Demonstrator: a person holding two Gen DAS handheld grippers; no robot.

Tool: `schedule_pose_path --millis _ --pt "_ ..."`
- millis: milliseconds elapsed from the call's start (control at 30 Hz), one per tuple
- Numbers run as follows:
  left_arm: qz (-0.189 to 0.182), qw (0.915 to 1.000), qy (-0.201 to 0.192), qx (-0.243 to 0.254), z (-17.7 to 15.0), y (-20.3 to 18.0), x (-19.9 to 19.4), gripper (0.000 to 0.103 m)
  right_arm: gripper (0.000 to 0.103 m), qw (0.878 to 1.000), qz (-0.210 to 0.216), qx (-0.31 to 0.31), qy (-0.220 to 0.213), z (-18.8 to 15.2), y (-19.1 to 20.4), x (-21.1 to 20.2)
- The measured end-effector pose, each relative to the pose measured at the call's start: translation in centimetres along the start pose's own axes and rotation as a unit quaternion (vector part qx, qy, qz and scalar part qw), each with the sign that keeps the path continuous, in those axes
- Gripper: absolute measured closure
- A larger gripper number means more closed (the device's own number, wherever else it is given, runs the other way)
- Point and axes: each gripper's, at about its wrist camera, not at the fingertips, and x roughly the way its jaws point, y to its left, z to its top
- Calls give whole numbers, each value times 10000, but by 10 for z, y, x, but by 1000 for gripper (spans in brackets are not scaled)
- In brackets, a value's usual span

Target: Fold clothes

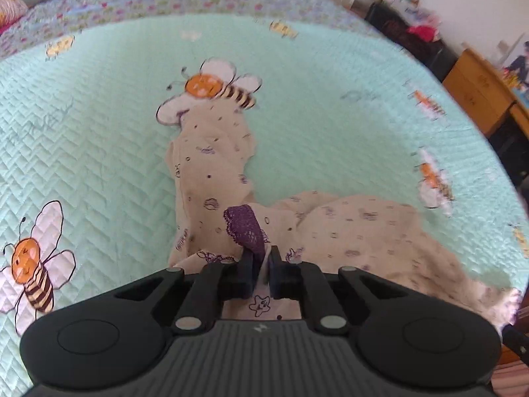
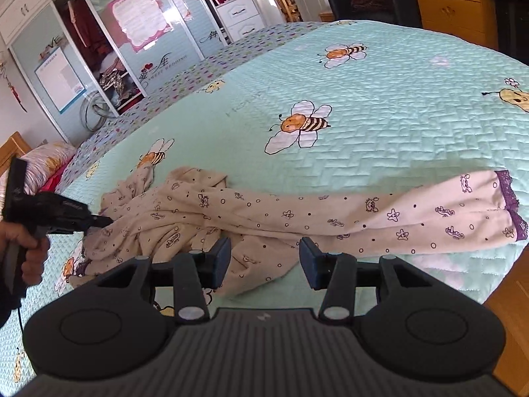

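The pyjama trousers (image 2: 251, 211) lie crumpled on my bed, on the mint bee-print quilt (image 2: 380, 106), close to its near edge. One leg stretches out flat toward the right-hand edge, ending in a purple lace cuff (image 2: 510, 205); the rest is bunched up at the other end. My left tongs (image 1: 261, 264) are pinched tight on a fold of the trousers beside the second purple cuff (image 1: 246, 230). My right tongs (image 2: 264, 258) hang spread wide just above the middle of the cloth, gripping nothing. My left hand (image 2: 29, 248) shows at the side.
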Motion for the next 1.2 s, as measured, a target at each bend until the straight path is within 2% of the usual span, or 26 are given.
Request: schedule_pose_path --millis 167,233,300,567,600,700,733,767,933,1033,1133,1200 --pt "-260 9960 -761 380 -60 -21 -95 95 54 9998 168 -82 -55 0 9 -9" --pt "-549 9938 -903 336 -92 -21 -133 95 54 9995 279 -144 -66 -2 18 -14" --pt "-768 9935 -810 238 -129 -13 -156 95 54 9987 439 -250 -83 -3 30 -20" --pt "-566 9953 -224 -755 -202 34 -137 91 54 9903 1057 -895 66 -14 89 -27" --pt "-539 9945 -150 -880 -211 40 -135 89 53 9887 1135 -976 106 -14 97 -25" --pt "-457 9910 71 -1253 -238 58 -127 67 44 9822 1436 -1195 210 -12 126 -18" --pt "-445 9900 46 -1337 -237 61 -127 57 41 9802 1517 -1245 256 -10 136 -13" --pt "-435 9890 12 -1417 -235 64 -128 55 40 9781 1598 -1295 302 -8 146 -8" --pt "-521 9867 -35 -1540 -227 66 -124 55 38 9656 1859 -1691 661 1 197 36" --pt "-498 9876 -102 -1484 -217 74 -121 55 33 9666 1426 -2043 600 16 209 78" --pt "-395 9861 -106 -1613 -200 91 -106 54 33 9677 860 -2191 906 32 202 128" --pt "-384 9840 -27 -1742 -190 103 -90 54 33 9660 672 -2214 1150 32 195 154"
